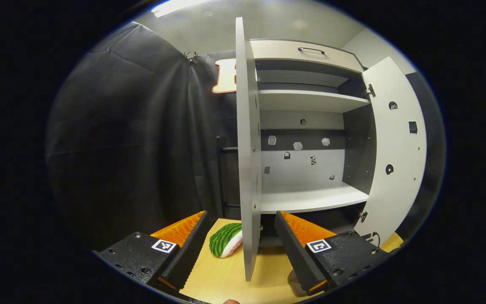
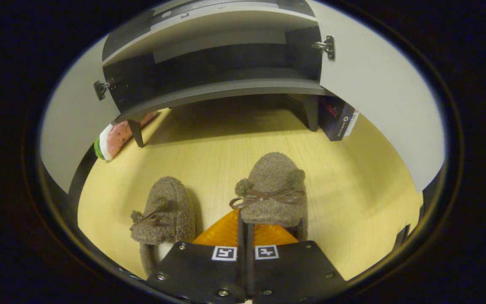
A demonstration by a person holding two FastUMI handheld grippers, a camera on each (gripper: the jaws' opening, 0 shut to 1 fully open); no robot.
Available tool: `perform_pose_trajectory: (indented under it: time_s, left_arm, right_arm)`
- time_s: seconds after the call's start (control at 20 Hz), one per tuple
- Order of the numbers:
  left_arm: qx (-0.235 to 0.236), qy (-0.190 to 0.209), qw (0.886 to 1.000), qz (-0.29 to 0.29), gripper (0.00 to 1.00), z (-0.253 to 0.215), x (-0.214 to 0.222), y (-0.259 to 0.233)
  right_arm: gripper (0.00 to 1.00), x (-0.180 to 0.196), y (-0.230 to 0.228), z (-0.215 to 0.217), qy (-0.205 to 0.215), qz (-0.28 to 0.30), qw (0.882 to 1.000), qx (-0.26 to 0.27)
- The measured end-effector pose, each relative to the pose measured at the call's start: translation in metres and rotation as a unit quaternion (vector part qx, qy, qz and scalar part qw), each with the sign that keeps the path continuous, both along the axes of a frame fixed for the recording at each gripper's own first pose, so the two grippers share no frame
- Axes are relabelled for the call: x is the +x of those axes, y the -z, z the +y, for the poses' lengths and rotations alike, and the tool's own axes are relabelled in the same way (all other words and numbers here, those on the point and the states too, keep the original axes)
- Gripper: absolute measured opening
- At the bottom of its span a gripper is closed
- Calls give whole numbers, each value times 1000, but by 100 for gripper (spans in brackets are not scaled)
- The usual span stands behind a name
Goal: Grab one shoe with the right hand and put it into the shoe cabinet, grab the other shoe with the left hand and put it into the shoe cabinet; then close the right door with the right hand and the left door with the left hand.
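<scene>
Pale wooden desk (image 2: 352,202) under a white shoe cabinet (image 2: 209,90) standing on short legs, both doors swung open. In the right gripper view, two fuzzy brown slippers lie side by side on the desk in front of the cabinet, toes toward it. The right gripper (image 2: 243,234) has its fingers drawn together at the heel of the right-hand slipper (image 2: 272,190), apparently pinching its back rim, though the contact itself is hidden behind the shoe. The other slipper (image 2: 165,211) sits just beside it, untouched. A watermelon-patterned toy (image 2: 110,141) lies near the cabinet's left leg, and a dark box (image 2: 338,116) by the right leg. In the left gripper view, the left gripper (image 1: 241,236) hangs with fingers spread wide, straddling the edge of the left door (image 1: 247,147), empty. Judged from this, the right hand should lift the slipper clear of the desk, keep it level, and carry it forward onto the bare lower shelf (image 1: 310,198), steering between the doors.
</scene>
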State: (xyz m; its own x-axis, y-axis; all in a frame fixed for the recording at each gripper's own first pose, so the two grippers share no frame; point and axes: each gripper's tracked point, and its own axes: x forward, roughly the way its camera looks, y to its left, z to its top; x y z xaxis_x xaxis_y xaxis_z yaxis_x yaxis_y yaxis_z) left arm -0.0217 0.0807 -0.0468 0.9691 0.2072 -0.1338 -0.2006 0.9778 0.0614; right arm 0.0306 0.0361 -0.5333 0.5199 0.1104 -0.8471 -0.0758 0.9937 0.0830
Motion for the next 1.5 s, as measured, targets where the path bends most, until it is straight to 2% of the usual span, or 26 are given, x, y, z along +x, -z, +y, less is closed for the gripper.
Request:
perform_pose_trajectory:
  time_s: [0.25,0.3,0.35,0.5,0.55,0.6,0.85,1.1,1.15,1.2,1.5]
  left_arm:
    - [10,-21,1000,3,96,16,-8,0]
    - [10,-23,1000,3,94,19,-9,0]
    - [10,-24,1000,5,96,20,-11,1]
    - [9,-22,1000,12,94,21,-13,6]
    - [9,-21,1000,13,96,20,-13,7]
    - [10,-19,1000,13,96,19,-13,8]
    - [12,-5,1000,8,96,12,-11,6]
    - [6,11,1000,-7,97,0,-8,4]
    - [3,16,1000,-11,94,-1,-8,4]
    - [-1,20,1000,-13,96,-3,-8,3]
    - [-17,31,999,-14,96,-7,-4,10]
  right_arm:
    - [2,6,15,2,-4,7,1000,-23]
    - [2,9,15,1,-7,-1,1000,-30]
    - [2,13,15,1,-11,-12,999,-34]
    - [1,17,11,-2,-17,-34,998,-48]
    - [3,16,8,0,-17,-37,998,-43]
    - [0,14,4,3,-18,-39,998,-34]
    - [0,13,-34,10,-9,-69,998,12]
    - [0,43,-124,13,-12,-143,989,33]
    - [0,52,-148,13,-16,-164,986,32]
    - [0,64,-175,13,-19,-188,981,32]
    - [0,152,-318,27,-44,-311,949,29]
